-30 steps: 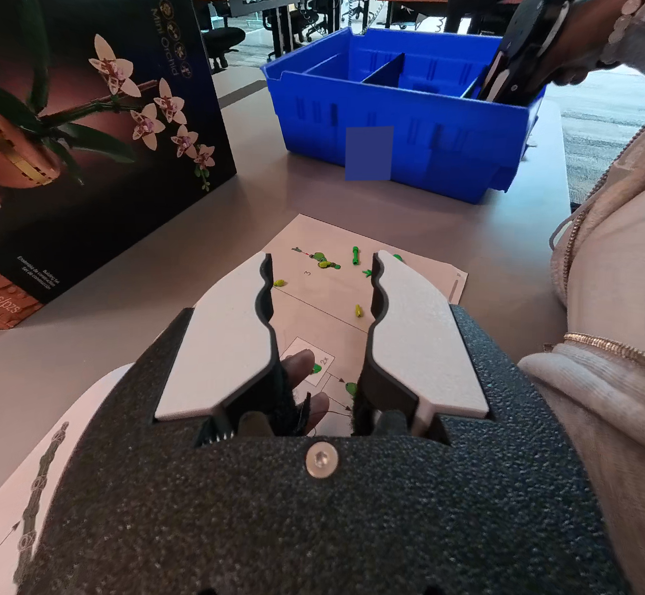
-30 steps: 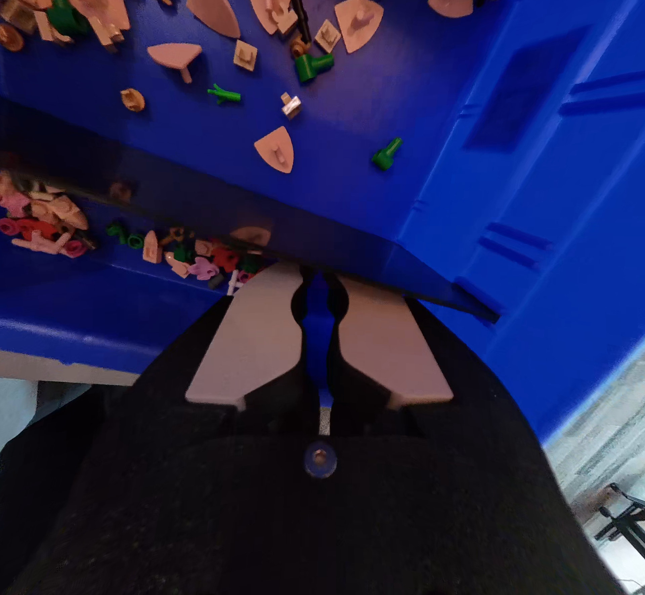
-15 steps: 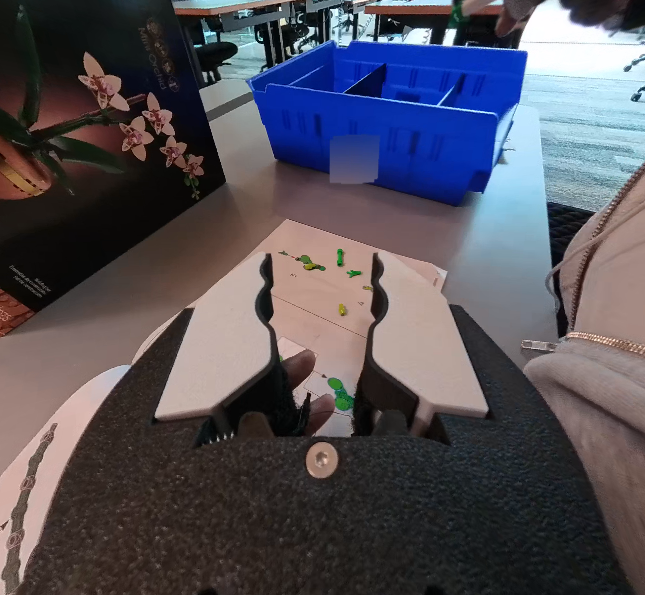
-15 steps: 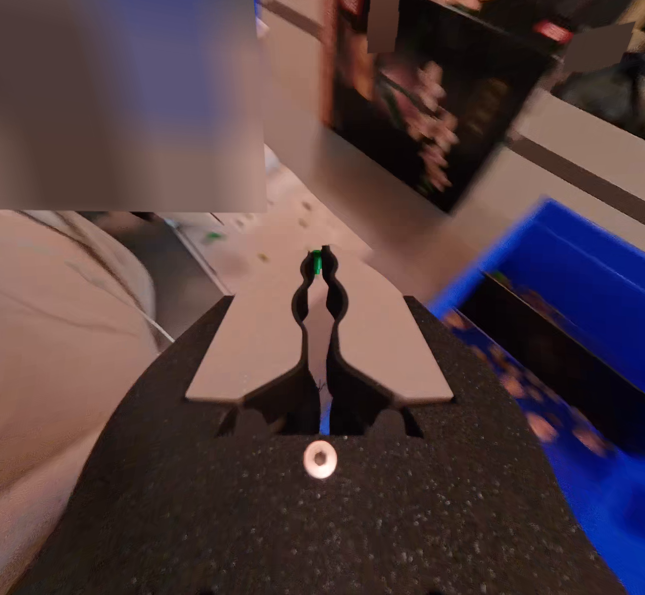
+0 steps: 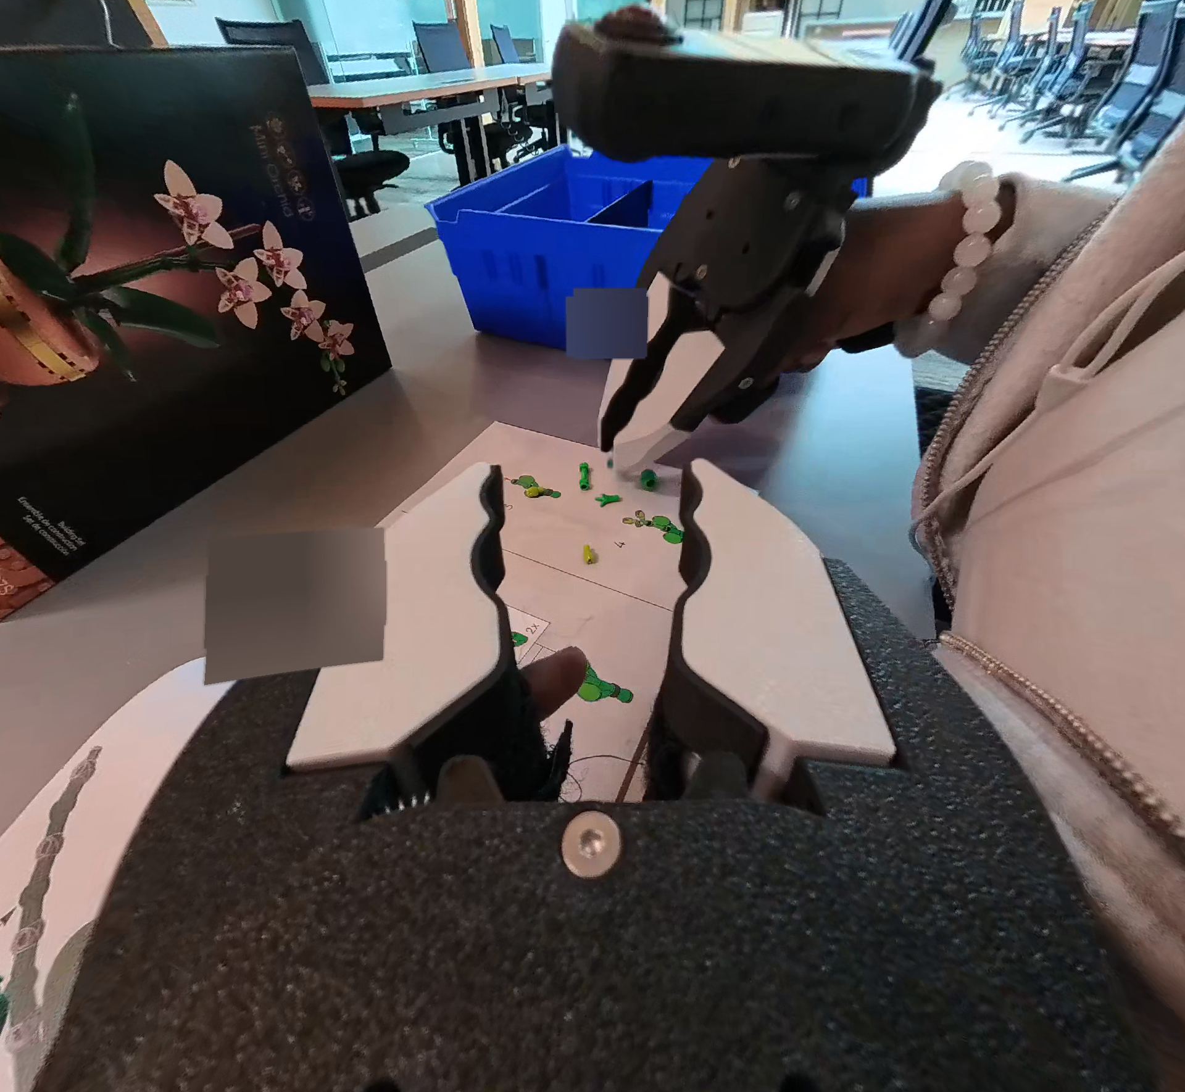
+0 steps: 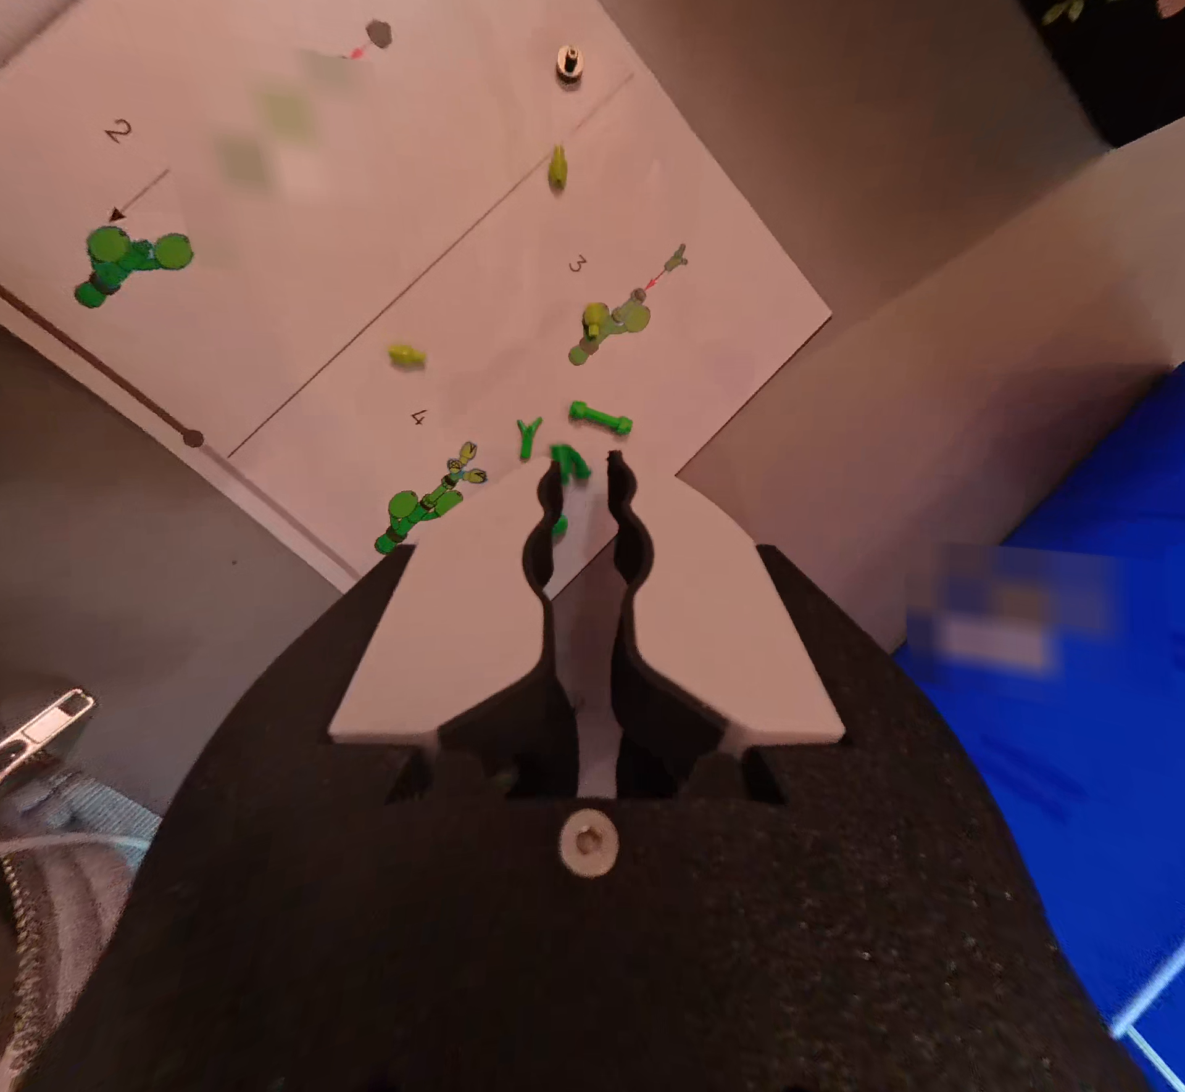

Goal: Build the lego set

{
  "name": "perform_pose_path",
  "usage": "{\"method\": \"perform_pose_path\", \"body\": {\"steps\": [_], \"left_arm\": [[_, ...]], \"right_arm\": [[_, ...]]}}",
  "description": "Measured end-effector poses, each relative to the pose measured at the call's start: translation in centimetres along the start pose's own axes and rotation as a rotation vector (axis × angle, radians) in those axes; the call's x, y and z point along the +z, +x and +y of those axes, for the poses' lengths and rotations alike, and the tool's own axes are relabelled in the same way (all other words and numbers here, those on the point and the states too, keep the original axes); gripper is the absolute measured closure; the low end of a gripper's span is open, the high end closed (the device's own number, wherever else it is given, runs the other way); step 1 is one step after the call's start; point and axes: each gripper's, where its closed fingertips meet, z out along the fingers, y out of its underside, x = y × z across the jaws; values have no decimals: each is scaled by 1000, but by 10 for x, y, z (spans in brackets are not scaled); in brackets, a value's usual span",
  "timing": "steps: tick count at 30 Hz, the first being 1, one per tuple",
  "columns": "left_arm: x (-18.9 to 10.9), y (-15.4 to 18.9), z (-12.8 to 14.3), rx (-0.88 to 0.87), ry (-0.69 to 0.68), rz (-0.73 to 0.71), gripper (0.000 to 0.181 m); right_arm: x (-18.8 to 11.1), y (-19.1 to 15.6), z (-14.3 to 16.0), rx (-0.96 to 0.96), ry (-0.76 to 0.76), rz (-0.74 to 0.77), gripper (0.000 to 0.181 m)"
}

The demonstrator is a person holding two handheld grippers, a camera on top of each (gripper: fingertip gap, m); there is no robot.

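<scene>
On the bench (image 5: 160, 644) we see the blue bin (image 5: 538, 253) with its dividers; from here its contents are hidden. A second ago our right tongs (image 6: 580, 465) were down inside it among tan and green pieces; now they hover over the instruction sheet (image 6: 449, 196), fingers slightly apart, a small green forked piece (image 6: 569, 460) at their tips, free or touching we cannot tell. Our left tongs (image 5: 590, 484) stay apart, holding nothing. Loose green pieces (image 5: 606, 498) lie on the sheet.
</scene>
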Motion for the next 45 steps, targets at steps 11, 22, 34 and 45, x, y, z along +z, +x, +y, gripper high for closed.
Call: {"method": "perform_pose_path", "body": {"steps": [11,22,34,45], "left_arm": [[3,-1,4,-14,-13,29,131],[4,0,5,-4,-38,14,131],[8,-3,6,-9,-44,20,131],[9,-2,3,-15,-41,18,135]], "right_arm": [[-22,-11,2,4,39,-5,167],[-1,-7,5,58,35,-14,168],[4,4,3,57,43,33,169],[-114,19,-83,108,785,72,163]]}}
